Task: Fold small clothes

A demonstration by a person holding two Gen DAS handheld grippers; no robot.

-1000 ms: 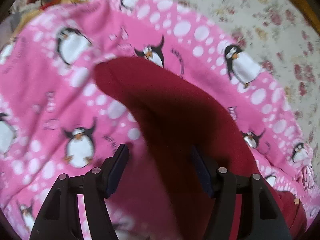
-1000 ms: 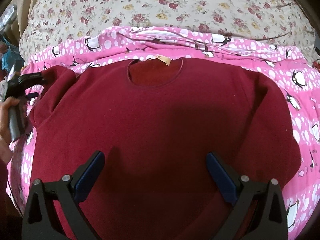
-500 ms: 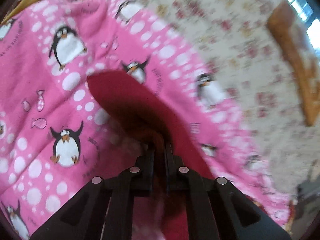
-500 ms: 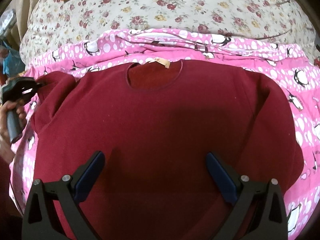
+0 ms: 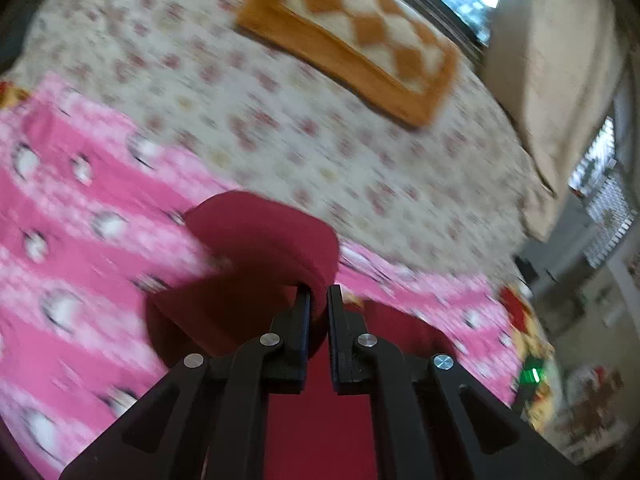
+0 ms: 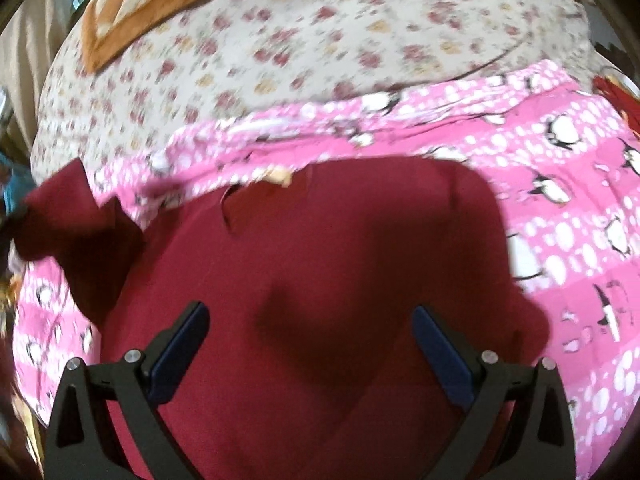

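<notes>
Sleeve (image 5: 264, 232) now clamped; left gripper (image 5: 318, 300) raised

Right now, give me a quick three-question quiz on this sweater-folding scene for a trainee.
1. True or false: the left gripper is shut on the maroon sweater's sleeve.
2. Which lies directly under the sweater? A) pink penguin blanket B) orange checkered cushion C) bare wood
3. Fill in: the right gripper's jaws are ____ above the sweater's body.

Key: 1 true; 2 A; 3 open
</notes>
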